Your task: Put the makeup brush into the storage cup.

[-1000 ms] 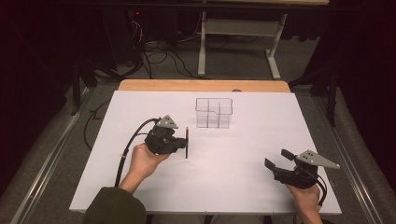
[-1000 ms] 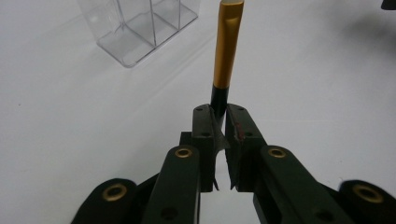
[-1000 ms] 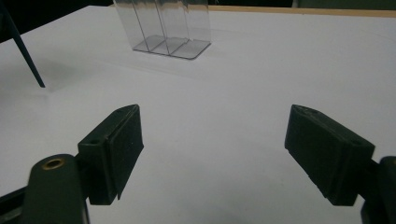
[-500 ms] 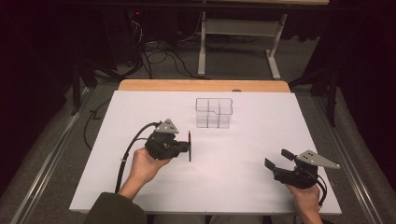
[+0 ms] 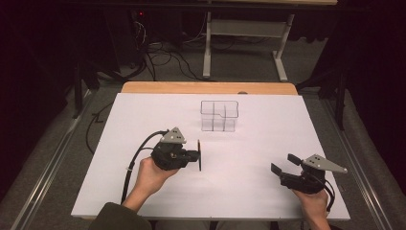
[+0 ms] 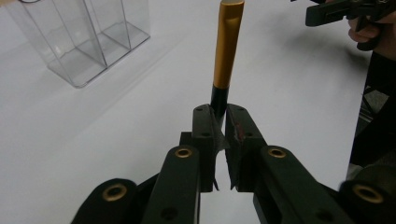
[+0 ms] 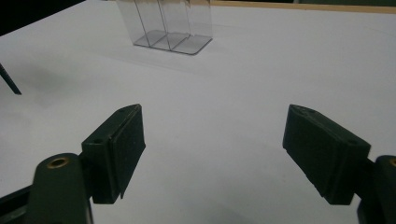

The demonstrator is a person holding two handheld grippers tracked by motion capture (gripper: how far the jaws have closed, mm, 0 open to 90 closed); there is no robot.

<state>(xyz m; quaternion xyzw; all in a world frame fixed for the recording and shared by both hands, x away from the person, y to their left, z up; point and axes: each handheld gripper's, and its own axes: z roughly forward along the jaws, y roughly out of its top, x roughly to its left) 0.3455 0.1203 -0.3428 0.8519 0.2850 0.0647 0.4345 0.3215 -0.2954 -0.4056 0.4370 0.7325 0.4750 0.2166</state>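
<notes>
My left gripper [image 6: 218, 116] has its fingers clamped on a slim gold-and-black pen [image 6: 227, 51], held above the white surface [image 5: 249, 158] near the clear compartmented organizer [image 5: 219, 115]. My right gripper [image 7: 212, 154], well apart, sits with fingers spread wide, holding nothing.

We hold the left hand-held gripper [image 5: 198, 155] level in our left hand [image 5: 149, 175] with its jaws pinched nearly together, while our right hand [image 5: 313, 207] keeps the right hand-held gripper [image 5: 282, 164] low, jaws spread wide.
</notes>
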